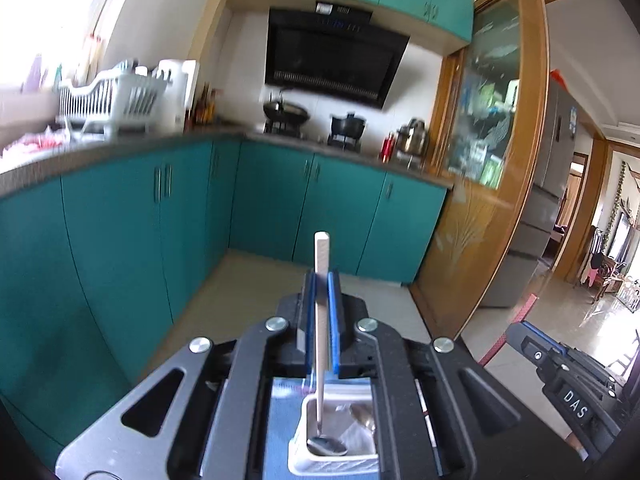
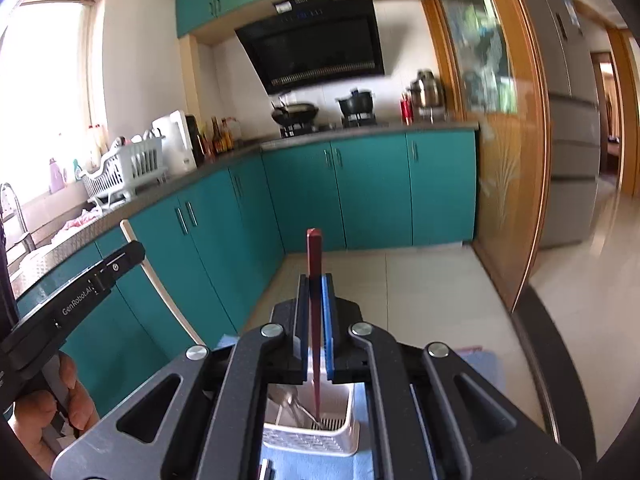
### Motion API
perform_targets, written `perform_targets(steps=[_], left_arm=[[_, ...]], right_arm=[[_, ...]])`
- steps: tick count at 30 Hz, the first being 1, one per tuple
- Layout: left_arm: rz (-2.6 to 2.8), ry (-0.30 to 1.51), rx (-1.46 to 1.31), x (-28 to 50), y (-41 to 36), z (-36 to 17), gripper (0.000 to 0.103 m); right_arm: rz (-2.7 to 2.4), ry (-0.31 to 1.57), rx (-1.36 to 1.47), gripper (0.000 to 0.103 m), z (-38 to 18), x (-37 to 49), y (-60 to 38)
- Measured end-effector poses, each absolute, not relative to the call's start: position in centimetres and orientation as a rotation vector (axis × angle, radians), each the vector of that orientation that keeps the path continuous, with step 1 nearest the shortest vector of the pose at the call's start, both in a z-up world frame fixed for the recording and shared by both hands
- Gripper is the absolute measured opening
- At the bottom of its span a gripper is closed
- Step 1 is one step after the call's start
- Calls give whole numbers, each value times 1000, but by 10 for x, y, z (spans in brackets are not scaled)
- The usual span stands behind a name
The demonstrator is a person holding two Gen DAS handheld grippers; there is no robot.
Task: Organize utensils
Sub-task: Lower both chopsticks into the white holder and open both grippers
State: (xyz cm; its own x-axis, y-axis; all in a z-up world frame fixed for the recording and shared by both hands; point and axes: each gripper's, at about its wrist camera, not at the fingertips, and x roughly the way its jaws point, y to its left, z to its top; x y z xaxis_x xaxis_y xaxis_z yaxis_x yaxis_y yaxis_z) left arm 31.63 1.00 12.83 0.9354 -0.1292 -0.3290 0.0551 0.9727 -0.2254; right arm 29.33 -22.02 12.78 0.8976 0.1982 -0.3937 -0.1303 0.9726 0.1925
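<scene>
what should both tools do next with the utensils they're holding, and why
Probably lower both until the tips sit in the basket, then open. The left tool is shut on a pale-handled spoon, the right tool on a red-handled utensil, each upright above it.

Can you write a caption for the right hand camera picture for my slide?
Right tongs pinch a red-handled utensil upright over a white utensil basket in a teal kitchen.
</scene>
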Motion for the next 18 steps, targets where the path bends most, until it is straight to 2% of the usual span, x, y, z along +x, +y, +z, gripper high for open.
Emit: perform_targets(steps=[9,11,13,14,18], left_arm=[[-105,450,-233,320,18,80,7],[-104,452,-232,316,20,76,7],[-97,441,-228,308,22,77,11],[-100,439,-224,305,23,77,19],[-93,430,-186,275,30,81,24]], right_arm=[[149,491,181,7,92,288,-223],[137,500,184,16,89,284,-227],[130,502,196,39,86,276,-232],[137,496,207,42,85,271,-236],[158,483,222,42,80,240,-249]])
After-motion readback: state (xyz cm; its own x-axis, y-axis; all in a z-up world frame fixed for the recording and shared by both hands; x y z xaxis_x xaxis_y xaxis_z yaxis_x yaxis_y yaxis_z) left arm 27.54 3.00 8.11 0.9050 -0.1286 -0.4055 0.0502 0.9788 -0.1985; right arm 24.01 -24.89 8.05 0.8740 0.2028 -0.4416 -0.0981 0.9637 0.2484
